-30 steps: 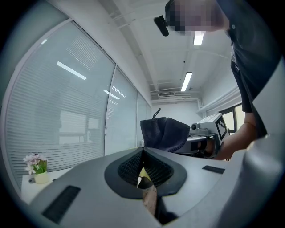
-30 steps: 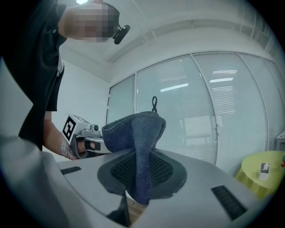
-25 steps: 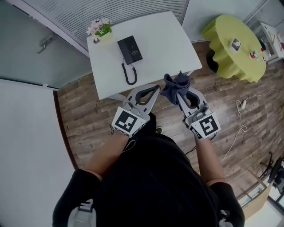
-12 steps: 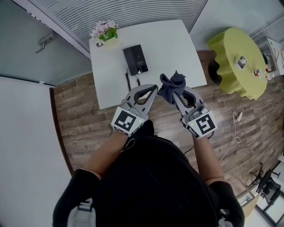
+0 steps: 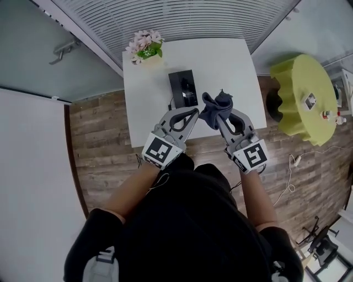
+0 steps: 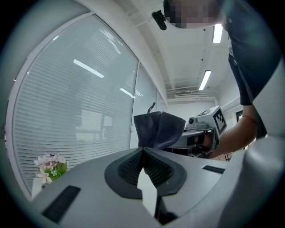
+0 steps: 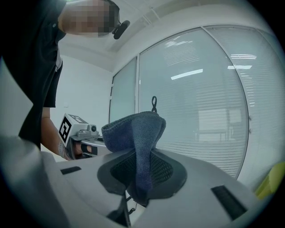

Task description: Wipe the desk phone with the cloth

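A black desk phone [image 5: 183, 88] lies on the small white table [image 5: 220, 60], its cord partly hidden behind my left gripper. My right gripper [image 5: 220, 117] is shut on a dark blue-grey cloth [image 5: 215, 108], which bunches up above the jaws [image 7: 136, 133]. The cloth hangs in the air just right of the phone, over the table's near edge. My left gripper [image 5: 192, 113] is shut with nothing in it; its tips hover near the phone's near end. The cloth [image 6: 158, 129] and my right gripper [image 6: 202, 133] show in the left gripper view.
A pot of pink flowers [image 5: 145, 45] stands at the table's far left corner [image 6: 51, 165]. A round table with a yellow-green cover [image 5: 309, 96] is to the right. A blind-covered glass wall [image 5: 165, 16] runs behind the table. The floor is wood planks [image 5: 105, 148].
The white table and phone have come nearer and more centred in the head view as the person steps up. Both grippers stay shut, the cloth still in the right one.
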Motion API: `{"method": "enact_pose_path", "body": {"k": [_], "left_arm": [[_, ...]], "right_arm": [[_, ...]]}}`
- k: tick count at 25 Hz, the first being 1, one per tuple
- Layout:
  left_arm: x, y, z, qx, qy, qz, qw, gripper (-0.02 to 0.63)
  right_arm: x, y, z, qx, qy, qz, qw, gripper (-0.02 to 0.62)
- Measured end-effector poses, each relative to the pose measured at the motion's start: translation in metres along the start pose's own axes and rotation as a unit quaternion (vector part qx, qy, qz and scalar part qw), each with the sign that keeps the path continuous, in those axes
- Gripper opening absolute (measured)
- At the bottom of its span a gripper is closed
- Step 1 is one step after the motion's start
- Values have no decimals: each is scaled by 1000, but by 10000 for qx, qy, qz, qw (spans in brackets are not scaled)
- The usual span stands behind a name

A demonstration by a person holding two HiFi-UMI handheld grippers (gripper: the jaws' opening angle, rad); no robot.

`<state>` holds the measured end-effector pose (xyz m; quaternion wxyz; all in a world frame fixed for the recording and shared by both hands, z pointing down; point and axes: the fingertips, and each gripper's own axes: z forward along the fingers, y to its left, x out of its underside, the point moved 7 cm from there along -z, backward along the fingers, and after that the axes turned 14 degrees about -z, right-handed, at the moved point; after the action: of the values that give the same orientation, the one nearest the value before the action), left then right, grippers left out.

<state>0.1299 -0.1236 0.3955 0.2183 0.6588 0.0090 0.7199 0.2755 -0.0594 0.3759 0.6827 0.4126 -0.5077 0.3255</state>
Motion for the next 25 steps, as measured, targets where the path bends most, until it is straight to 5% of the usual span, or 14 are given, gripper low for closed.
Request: {"method": "enact_pose_path", "body": {"k": [16,25], "left_arm": [[15,78,17,-1145,-207,-274,9928,9],[54,125,41,-2044,-148,-486,9776,9]], "right_arm": [[36,-55,97,-839,491,-479,9941,71],[102,-72,167,-1787,1390,-1063,9682,69]]}}
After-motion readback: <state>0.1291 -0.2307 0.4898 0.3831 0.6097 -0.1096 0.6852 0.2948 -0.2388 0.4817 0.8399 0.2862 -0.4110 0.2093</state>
